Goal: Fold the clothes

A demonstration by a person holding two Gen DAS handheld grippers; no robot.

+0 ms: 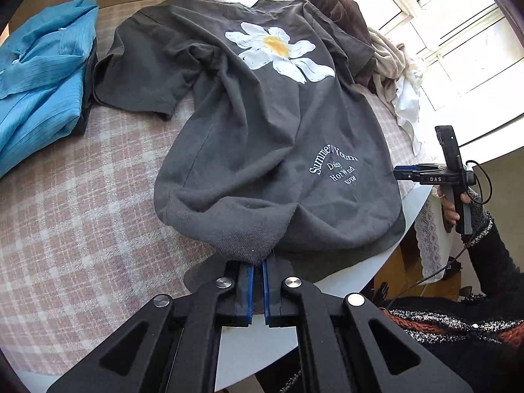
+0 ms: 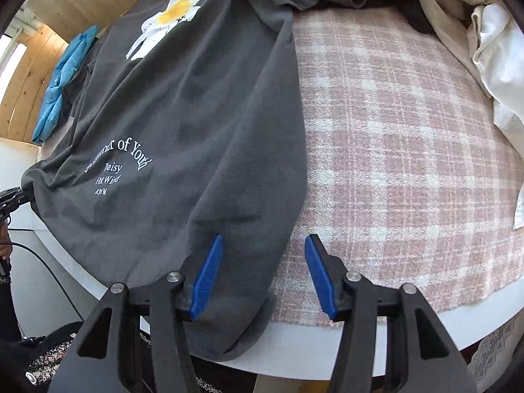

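A dark grey T-shirt with a white daisy print and white lettering lies on a pink plaid cloth; it also shows in the right wrist view. My left gripper is shut on the shirt's bottom hem and lifts a bunched fold of it. My right gripper is open, its blue pads astride the shirt's other hem corner at the table's front edge. The right gripper also shows in the left wrist view, at the shirt's right edge.
A blue garment lies at the left of the plaid cloth. A pile of brown, beige and white clothes sits at the back right by the window. The white table rim runs along the front.
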